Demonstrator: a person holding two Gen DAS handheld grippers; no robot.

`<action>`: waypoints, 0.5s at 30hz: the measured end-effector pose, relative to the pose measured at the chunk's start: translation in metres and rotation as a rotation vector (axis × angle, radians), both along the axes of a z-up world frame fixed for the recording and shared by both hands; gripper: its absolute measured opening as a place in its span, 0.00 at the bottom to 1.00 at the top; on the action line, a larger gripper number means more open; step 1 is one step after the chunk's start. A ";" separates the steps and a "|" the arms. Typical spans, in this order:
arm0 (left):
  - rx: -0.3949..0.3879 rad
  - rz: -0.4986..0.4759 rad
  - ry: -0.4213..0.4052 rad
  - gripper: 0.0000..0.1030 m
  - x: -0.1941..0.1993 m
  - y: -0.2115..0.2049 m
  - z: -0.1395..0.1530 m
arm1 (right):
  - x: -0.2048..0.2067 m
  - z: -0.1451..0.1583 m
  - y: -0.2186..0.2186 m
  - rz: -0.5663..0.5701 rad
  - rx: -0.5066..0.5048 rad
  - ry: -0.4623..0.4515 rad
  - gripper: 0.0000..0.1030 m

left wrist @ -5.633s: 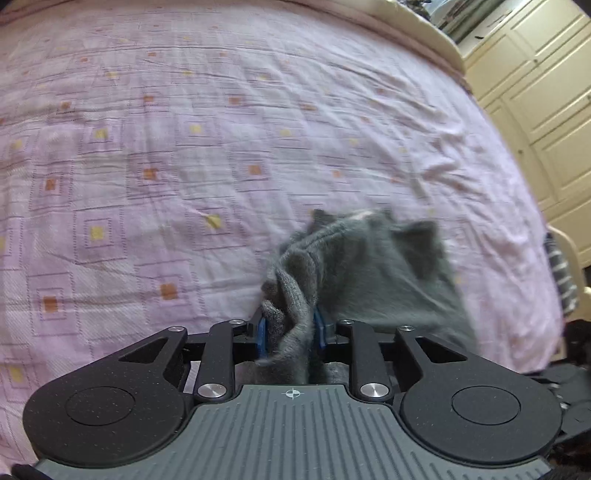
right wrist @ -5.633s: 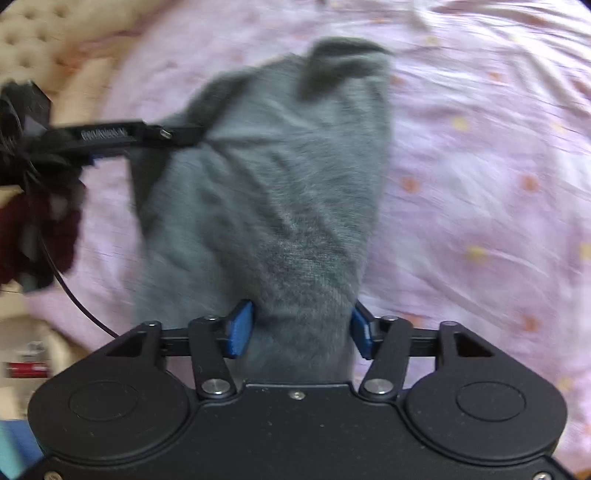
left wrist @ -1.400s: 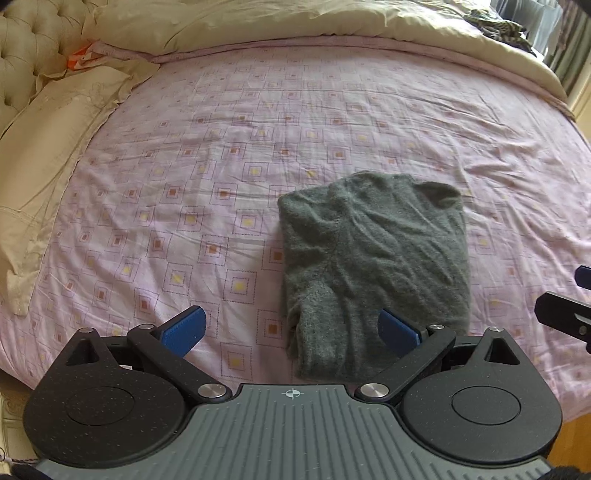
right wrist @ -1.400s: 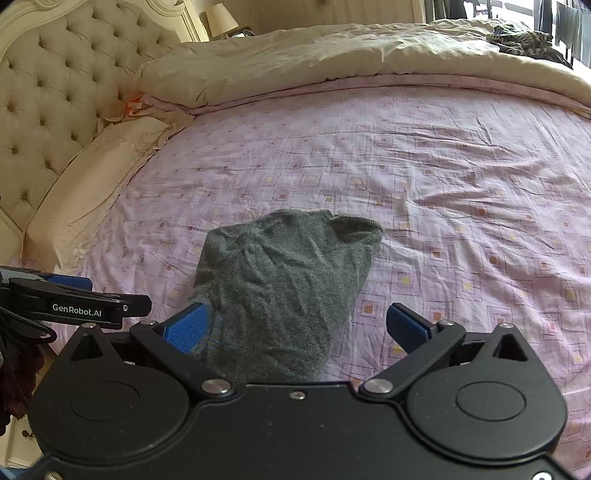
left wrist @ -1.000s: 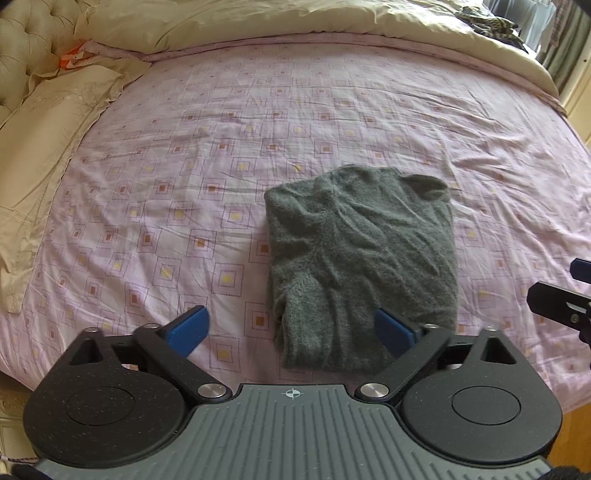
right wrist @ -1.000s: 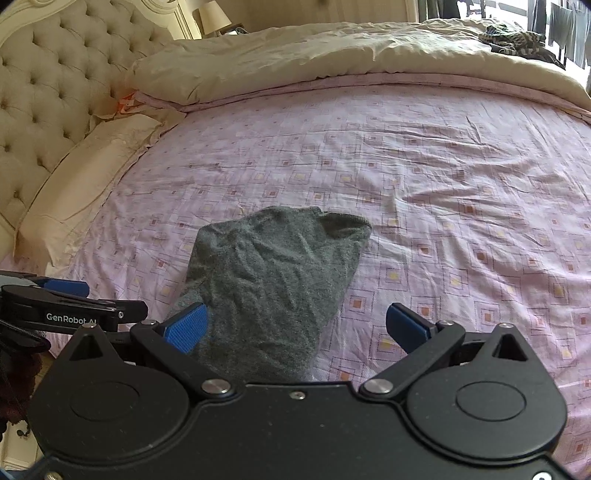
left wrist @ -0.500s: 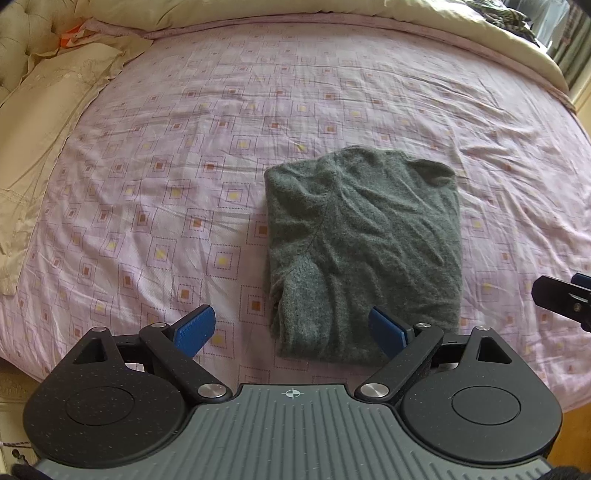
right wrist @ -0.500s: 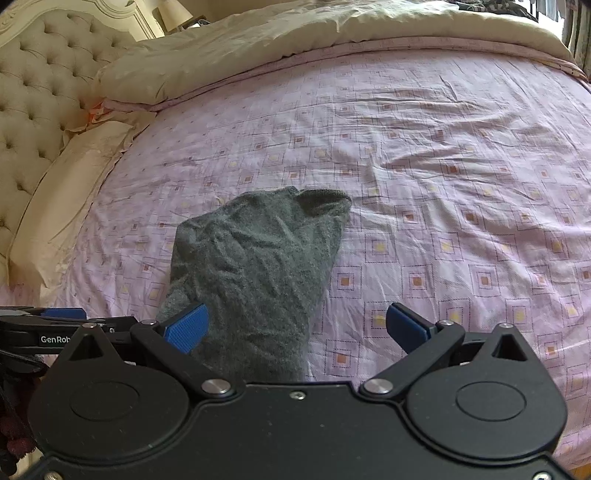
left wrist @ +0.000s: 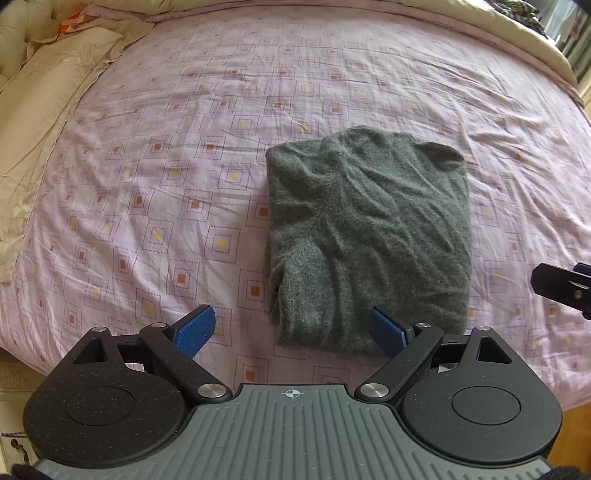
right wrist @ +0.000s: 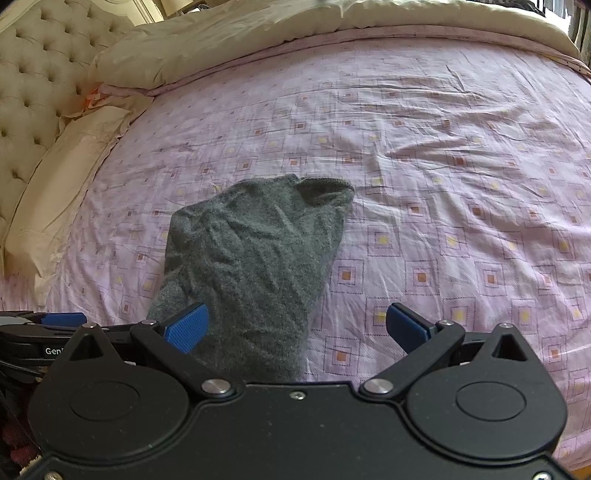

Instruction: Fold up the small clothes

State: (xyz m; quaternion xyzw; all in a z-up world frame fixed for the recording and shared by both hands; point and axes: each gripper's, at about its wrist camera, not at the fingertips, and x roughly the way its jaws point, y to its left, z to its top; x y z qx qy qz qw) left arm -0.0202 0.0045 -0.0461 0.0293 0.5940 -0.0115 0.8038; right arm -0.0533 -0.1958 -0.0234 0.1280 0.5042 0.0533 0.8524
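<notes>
In the left wrist view the grey sweater lies folded in a rough rectangle on the pink bedsheet, and the left gripper hangs over its near edge with the jaws wide apart and holding nothing; the knit looks soft, light and limp, so I think it is best pinched at a corner or a thick folded edge. The right wrist view shows what the first does not, the tufted headboard and the beige duvet, and the right gripper, also spread and empty, above the sweater's right side.
</notes>
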 end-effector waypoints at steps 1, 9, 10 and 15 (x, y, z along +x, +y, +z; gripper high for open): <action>0.001 0.001 0.003 0.88 0.000 0.000 -0.001 | 0.001 0.000 0.000 0.002 0.001 0.002 0.99; 0.005 0.011 0.014 0.88 0.002 0.001 -0.002 | 0.005 -0.003 0.001 0.014 0.010 0.010 0.99; 0.007 0.011 0.014 0.88 0.002 0.000 -0.002 | 0.005 -0.003 0.000 0.014 0.012 0.010 0.99; 0.011 0.008 0.017 0.88 0.004 -0.002 -0.002 | 0.006 -0.004 -0.001 0.011 0.020 0.011 0.99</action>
